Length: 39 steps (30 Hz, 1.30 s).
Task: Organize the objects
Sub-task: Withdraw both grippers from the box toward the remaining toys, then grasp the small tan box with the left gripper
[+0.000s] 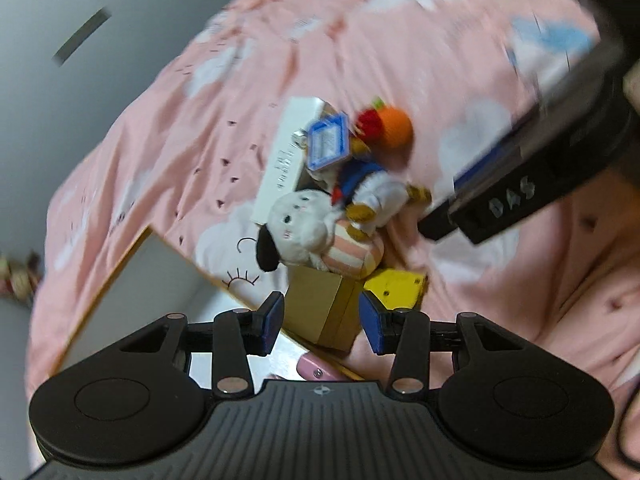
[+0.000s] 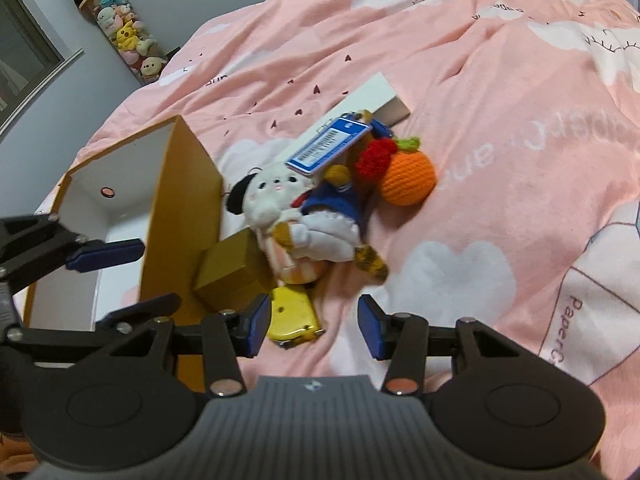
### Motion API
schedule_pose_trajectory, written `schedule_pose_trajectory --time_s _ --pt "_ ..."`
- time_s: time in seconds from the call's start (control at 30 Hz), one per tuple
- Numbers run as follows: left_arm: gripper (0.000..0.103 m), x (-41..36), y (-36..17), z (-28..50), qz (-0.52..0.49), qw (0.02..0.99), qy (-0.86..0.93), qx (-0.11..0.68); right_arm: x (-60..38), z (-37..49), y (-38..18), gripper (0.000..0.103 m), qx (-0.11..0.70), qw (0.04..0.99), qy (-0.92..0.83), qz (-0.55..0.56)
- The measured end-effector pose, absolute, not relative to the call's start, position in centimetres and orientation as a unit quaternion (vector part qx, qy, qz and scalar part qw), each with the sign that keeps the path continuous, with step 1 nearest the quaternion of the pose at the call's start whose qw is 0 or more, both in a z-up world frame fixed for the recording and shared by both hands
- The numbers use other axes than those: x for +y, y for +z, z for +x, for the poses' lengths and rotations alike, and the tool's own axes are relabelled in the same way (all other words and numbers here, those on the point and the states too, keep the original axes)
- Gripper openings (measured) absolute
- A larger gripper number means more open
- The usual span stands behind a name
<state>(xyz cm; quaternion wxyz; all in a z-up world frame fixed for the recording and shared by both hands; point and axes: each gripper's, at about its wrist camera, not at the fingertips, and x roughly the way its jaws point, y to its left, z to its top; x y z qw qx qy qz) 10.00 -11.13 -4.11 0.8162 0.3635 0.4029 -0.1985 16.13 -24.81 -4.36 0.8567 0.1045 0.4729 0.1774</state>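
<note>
Right wrist view: a pink quilt [image 2: 480, 120] covers the bed and carries everything. At its left edge stands an open box [image 2: 180, 208] with orange outer walls and a white inside. Beside that wall lies a heap of small things: a long white carton [image 2: 372, 92] at the far end, a white plush dog [image 2: 272, 196] with a black ear, a blue-coated plush [image 2: 336, 224] lying against it, a crocheted orange [image 2: 408, 180], a tan carton [image 2: 228, 272], a blue card [image 2: 328, 144] resting on top, and a yellow case [image 2: 292, 316] nearest the camera.

The right gripper [image 2: 312, 328] hangs just above the quilt, jaws apart and empty; the yellow case lies just ahead of its left pad, not touching. The heap sits ahead of it.

The left gripper [image 2: 120, 276] reaches in from the left over the box, jaws apart.

Left wrist view, blurred: the left gripper [image 1: 322, 324] holds nothing; the tan carton [image 1: 324, 308] shows between its pads, though contact cannot be judged.
</note>
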Motion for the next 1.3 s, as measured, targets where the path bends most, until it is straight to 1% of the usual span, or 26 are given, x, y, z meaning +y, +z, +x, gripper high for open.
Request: schedule_pose_trajectory --time_s 0.13,0.2,0.4,0.6,0.63,0.8,0.87,0.93,0.97,1.03,1.1,1.17,1.3 --pt "0.052 -12.5 -6.7 11.0 0.431 0.773 -0.207 0.417 -25.4 16.7 -5.5 0.051 0.475 0.854 0.183 0.105" --pt "0.053 -13.2 -8.0 11.5 0.46 0.75 -0.21 0.427 -25.6 16.9 -6.1 0.051 0.477 0.851 0.19 0.107" --pt "0.063 -15.1 -11.2 12.0 0.544 0.686 -0.204 0.438 -26.2 17.9 -7.7 0.052 0.484 0.84 0.214 0.119" --pt "0.067 -15.6 -13.6 12.9 0.569 0.651 -0.192 0.464 -27.1 18.8 -8.7 0.052 0.483 0.83 0.234 0.15" --pt "0.069 -15.6 -13.9 12.9 0.576 0.648 -0.191 0.461 -27.1 18.9 -8.9 0.052 0.483 0.829 0.237 0.151" --pt "0.07 -16.0 -15.0 13.1 0.606 0.633 -0.176 0.448 -27.0 19.4 -9.3 0.051 0.485 0.825 0.245 0.158" --pt "0.072 -16.0 -15.4 13.1 0.614 0.627 -0.173 0.447 -27.2 19.7 -9.6 0.051 0.488 0.823 0.242 0.163" --pt "0.072 -15.9 -15.8 13.2 0.619 0.628 -0.166 0.441 -27.3 19.8 -9.7 0.05 0.489 0.821 0.24 0.169" --pt "0.065 -15.8 -15.9 13.3 0.621 0.629 -0.162 0.438 -27.4 19.8 -9.7 0.05 0.49 0.821 0.24 0.171" --pt "0.061 -15.5 -15.7 13.6 0.611 0.641 -0.155 0.438 -27.4 19.8 -9.7 0.05 0.489 0.821 0.24 0.172" --pt "0.061 -15.2 -15.0 14.0 0.585 0.662 -0.152 0.443 -27.4 19.7 -9.7 0.05 0.488 0.821 0.241 0.17" --pt "0.057 -14.7 -13.9 14.2 0.557 0.684 -0.154 0.445 -27.5 19.7 -9.6 0.05 0.487 0.822 0.241 0.17" --pt "0.054 -13.6 -11.0 14.4 0.484 0.729 -0.161 0.457 -27.7 19.4 -9.5 0.05 0.485 0.822 0.244 0.17"
